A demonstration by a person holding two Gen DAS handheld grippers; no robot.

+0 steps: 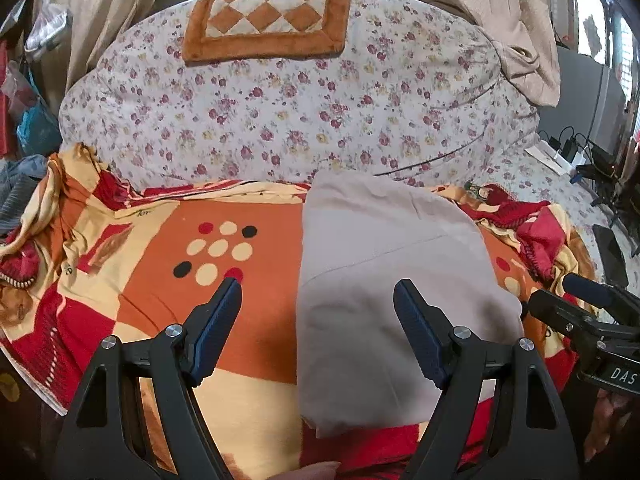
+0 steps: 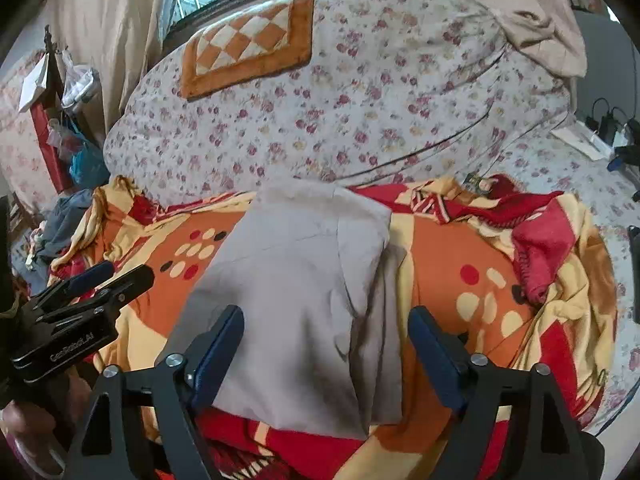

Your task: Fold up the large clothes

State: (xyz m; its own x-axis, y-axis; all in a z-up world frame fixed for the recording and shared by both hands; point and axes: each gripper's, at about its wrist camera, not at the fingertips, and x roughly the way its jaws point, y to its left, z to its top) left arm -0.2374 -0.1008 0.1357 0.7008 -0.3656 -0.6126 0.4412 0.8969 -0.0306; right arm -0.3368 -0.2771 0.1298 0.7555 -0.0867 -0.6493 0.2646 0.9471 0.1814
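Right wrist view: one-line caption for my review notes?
Open right gripper above a folded beige garment on an orange-red patterned blanket; left gripper alongside.

1. One folded beige garment [image 1: 392, 280], at the middle of the bed.
2. One orange, red and cream blanket [image 1: 160, 264] spread under it.
3. One floral quilt [image 1: 280, 112], bunched at twelve o'clock from the garment.
4. One orange-and-white checked cushion [image 1: 268, 16] on top of that quilt, further toward twelve.
5. Two handheld grippers: the left gripper [image 1: 318, 304] and the right gripper [image 2: 326, 332], each with two dark blue fingers.
6. Eleven dots in the cluster printed on the blanket at nine o'clock from the garment.
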